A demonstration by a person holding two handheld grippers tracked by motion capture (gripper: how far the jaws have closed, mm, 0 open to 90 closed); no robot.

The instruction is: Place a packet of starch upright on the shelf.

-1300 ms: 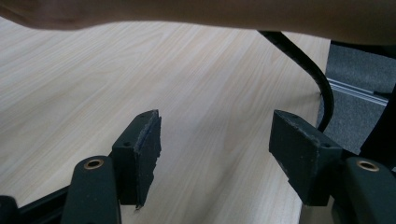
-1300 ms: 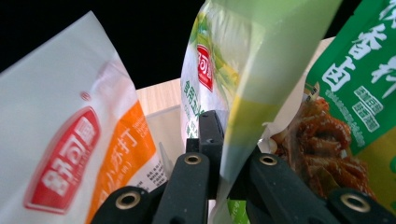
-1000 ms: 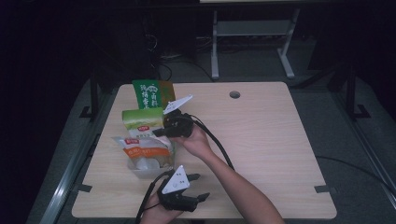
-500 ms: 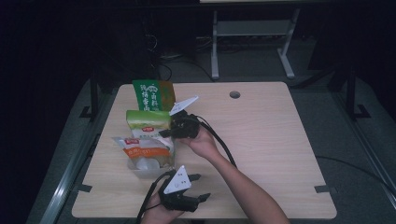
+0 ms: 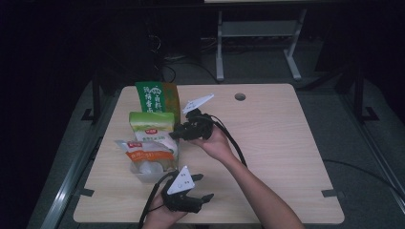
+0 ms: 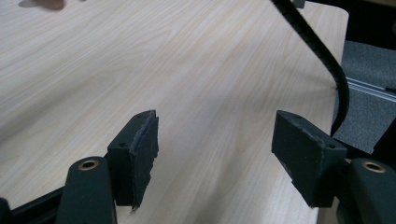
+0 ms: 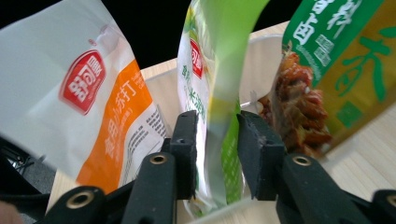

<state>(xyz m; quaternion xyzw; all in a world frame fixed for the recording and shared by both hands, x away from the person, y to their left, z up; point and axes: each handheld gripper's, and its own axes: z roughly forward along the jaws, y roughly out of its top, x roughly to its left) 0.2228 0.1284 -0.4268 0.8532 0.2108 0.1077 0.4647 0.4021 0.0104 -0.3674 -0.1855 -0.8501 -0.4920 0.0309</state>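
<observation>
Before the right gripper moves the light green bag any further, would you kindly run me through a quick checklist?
1. Right gripper on the light green bag: ok, jaws shut on its edge.
2. Bag fully clear of the clear tub: cannot tell.
3. Orange-and-white bag apart from the jaws: ok, beside them, not pinched.
4. Dark green bag undisturbed: ok, standing behind.
5. Left gripper free: ok, jaws open, holding nothing, over bare table.
6. Cable clear of the bags: ok, trailing along the forearm.
</observation>
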